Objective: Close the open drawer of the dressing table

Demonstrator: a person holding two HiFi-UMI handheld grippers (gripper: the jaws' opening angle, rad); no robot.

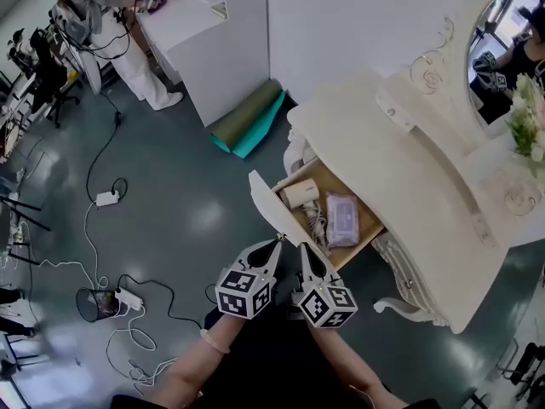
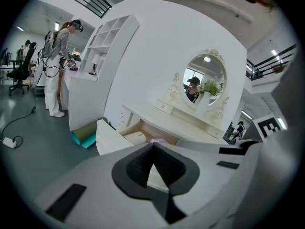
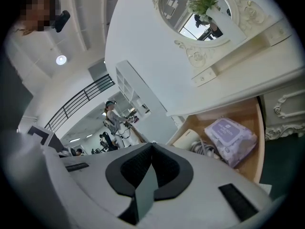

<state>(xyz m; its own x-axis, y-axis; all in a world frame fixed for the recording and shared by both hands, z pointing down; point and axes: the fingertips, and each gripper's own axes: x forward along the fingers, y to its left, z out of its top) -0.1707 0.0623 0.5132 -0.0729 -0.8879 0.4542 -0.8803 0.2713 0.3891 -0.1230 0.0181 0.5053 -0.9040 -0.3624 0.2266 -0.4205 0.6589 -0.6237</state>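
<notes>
The drawer point(image 1: 271, 207) is seen pulled well out from under the cream counter point(image 1: 400, 160), its white front panel angled toward the floor. Inside the drawer, a cream hair dryer point(image 1: 301, 194) is laid nearest the front panel, with its coiled cord point(image 1: 317, 224) beside it. A purple wipes packet point(image 1: 343, 220) is laid just past the cord on the wooden bottom.

Both tools are held at the near end of the drawer's front panel. The left tool point(image 1: 278, 241) is closed, its tips met with nothing between them, and its tip is placed right at the panel's edge. Whether it is touching cannot be told. The right tool point(image 1: 302, 246) is also closed and empty, held just beside the left tool at the drawer's open corner.

Behind the drawer, an oval mirror point(image 1: 511, 49) and pale flowers point(image 1: 530, 118) are carried on the counter. Well away from the drawer, a rolled green and teal mat point(image 1: 251, 118) is lying on the floor, and farther off a person point(image 1: 102, 7) is standing.
</notes>
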